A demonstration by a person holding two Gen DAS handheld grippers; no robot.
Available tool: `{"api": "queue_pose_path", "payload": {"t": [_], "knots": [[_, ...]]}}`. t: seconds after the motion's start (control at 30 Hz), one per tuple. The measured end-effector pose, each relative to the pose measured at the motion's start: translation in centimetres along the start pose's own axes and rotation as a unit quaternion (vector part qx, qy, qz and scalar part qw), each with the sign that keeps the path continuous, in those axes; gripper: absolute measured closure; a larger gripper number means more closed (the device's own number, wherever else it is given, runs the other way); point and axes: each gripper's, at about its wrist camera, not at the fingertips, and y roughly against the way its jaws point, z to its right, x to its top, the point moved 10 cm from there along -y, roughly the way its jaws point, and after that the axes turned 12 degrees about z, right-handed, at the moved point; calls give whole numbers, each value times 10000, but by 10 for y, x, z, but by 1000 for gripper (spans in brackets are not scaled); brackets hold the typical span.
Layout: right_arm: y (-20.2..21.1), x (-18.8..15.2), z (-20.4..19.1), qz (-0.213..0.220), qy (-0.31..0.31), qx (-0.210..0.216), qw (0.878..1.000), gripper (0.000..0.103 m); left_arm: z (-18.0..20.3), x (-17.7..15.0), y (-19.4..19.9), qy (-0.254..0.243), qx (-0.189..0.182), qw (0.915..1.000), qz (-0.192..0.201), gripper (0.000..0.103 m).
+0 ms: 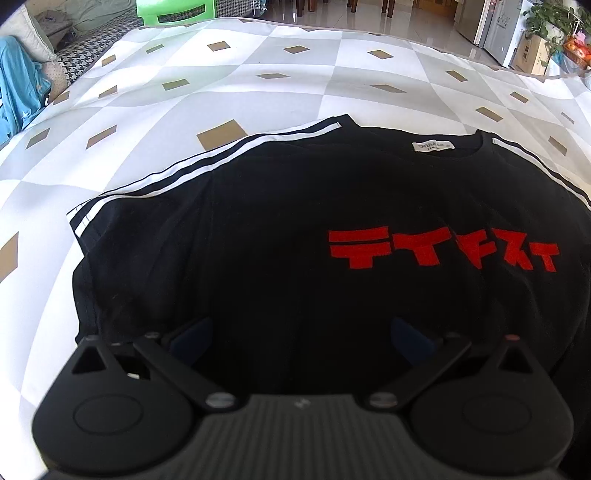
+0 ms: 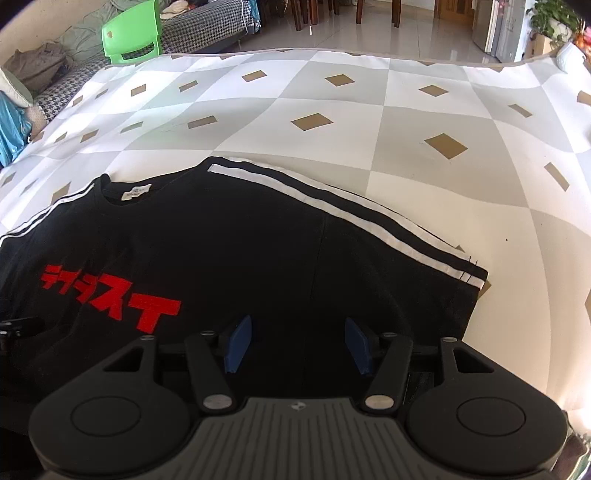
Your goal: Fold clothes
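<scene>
A black T-shirt (image 1: 280, 221) with red lettering (image 1: 443, 247) and white shoulder stripes lies flat, front up, collar away from me, on a checked cloth. It also shows in the right wrist view (image 2: 240, 258). My left gripper (image 1: 301, 338) is open and empty, low over the shirt's left lower body. My right gripper (image 2: 299, 345) is open and empty over the shirt's right lower body, near the right sleeve (image 2: 436, 273). Part of the left gripper (image 2: 14, 328) shows at the left edge of the right wrist view.
The checked cloth (image 2: 332, 110) stretches far beyond the shirt. A green plastic chair (image 2: 133, 35) and a sofa with clothes (image 2: 44, 62) stand beyond its far left edge. Blue fabric (image 1: 18, 92) lies at the left. A fridge and plants (image 1: 517, 29) stand far right.
</scene>
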Motion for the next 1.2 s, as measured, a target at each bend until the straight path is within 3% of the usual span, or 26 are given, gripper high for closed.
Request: {"api": "queue_pose_path", "payload": {"t": [0.43,1.2], "knots": [[-23,17,-1,149,114,-206,9996,35,-20,-3,-1,154,196,9997,-38,0],[-51,44,-10,354,63,-370,9987,27,-6,-6,-1,599,597,9964,-105,0]]}}
